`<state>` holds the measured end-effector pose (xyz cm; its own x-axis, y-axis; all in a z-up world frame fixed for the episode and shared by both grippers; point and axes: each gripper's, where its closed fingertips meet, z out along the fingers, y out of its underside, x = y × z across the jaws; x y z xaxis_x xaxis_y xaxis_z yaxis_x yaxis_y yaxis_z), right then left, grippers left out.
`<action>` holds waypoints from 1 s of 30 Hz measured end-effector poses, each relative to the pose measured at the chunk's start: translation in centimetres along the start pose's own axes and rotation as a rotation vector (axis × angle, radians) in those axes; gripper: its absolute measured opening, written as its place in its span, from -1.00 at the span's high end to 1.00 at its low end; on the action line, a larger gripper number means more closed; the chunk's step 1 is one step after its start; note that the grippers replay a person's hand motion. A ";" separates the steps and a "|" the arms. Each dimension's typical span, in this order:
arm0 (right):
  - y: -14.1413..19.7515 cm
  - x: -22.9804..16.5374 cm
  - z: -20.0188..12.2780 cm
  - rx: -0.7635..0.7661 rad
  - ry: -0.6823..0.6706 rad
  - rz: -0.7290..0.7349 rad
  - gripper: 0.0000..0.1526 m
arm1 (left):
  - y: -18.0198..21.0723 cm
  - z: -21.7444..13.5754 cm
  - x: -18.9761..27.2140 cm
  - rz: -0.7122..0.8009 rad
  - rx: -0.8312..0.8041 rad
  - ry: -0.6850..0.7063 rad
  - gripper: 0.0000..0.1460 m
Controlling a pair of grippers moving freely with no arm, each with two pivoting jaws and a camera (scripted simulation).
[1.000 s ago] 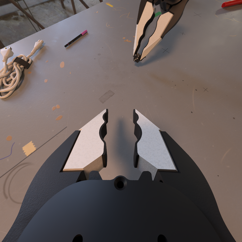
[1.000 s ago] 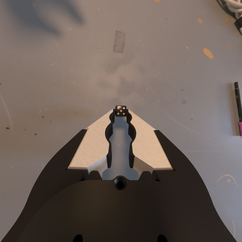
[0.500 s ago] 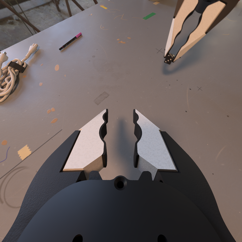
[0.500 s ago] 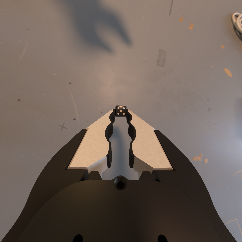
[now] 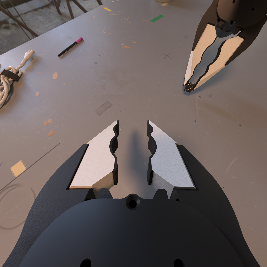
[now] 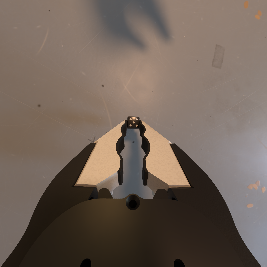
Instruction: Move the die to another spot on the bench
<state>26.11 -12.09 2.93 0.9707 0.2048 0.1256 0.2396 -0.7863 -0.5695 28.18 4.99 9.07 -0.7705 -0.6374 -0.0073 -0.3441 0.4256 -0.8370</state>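
The die [image 6: 133, 122] is small and black with pale pips. My right gripper [image 6: 133, 123] is shut on it at the fingertips. In the left wrist view the right gripper [image 5: 189, 86] points down at the right of the grey bench [image 5: 130, 80], with the die [image 5: 189, 87] at or just above the surface; its shadow lies close under it. My left gripper [image 5: 132, 122] is open and empty, low over the bench's near middle.
A black marker with a pink cap [image 5: 70, 46] lies far left. A coiled white power cable [image 5: 8, 80] lies at the left edge. Green tape [image 5: 156, 18], yellow tape [image 5: 18, 168] and paint spots mark the bench. The bench's far edge runs at top left.
My right gripper has carried the die to the right and then lower toward the bench, nearer my left gripper. The left gripper stays open and has shifted only slightly.
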 end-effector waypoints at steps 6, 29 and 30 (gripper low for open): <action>0.5 -1.1 1.2 -0.020 -0.025 -0.016 0.78 | 0.0 0.4 0.5 0.002 -0.010 0.007 0.48; -0.3 -0.6 2.0 0.000 -0.019 -0.015 0.78 | -0.1 0.7 1.4 0.008 -0.011 0.027 0.48; -0.4 -0.6 2.1 0.002 -0.021 -0.014 0.78 | 0.0 0.7 1.4 0.007 -0.012 0.029 0.48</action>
<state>25.39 -10.72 1.36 0.9666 0.2284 0.1162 0.2533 -0.7819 -0.5696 27.50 3.61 8.66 -0.7880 -0.6157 0.0029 -0.3452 0.4379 -0.8301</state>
